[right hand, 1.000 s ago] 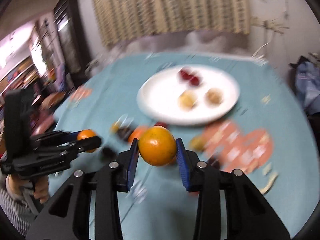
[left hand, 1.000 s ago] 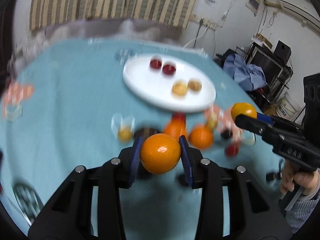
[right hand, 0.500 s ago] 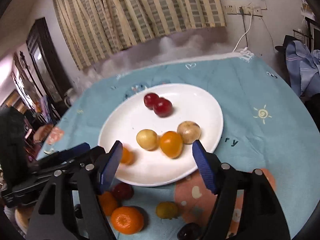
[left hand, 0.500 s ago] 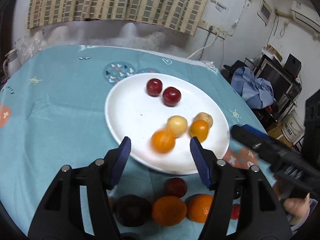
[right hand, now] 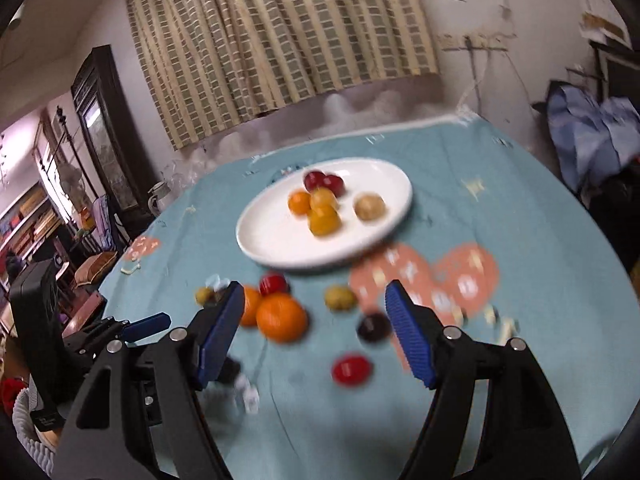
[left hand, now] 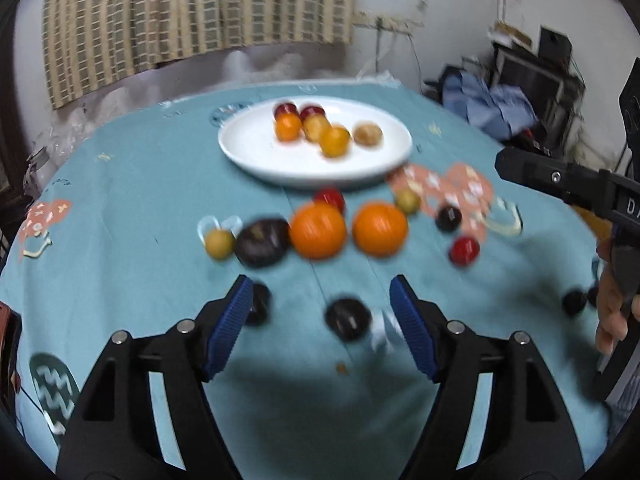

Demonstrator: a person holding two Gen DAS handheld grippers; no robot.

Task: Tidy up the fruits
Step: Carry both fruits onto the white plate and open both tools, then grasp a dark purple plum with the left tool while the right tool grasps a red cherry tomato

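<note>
Plate (left hand: 256, 160) behind loose fruits (left hand: 318, 230) on table (left hand: 120, 184), six fruits (left hand: 334, 141) on plate

My fingers (left hand: 236, 320) wear ribbed blue pads on black arms. The table (left hand: 120, 184) is teal cloth with salmon-pink patches. On it sit two bright oranges (left hand: 318, 230), a dark purple fruit (left hand: 262, 242), and a white plate (left hand: 260, 156).

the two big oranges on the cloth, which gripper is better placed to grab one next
Left, probably. The left gripper is open with both oranges just ahead; the right gripper sits off to their side.
</note>
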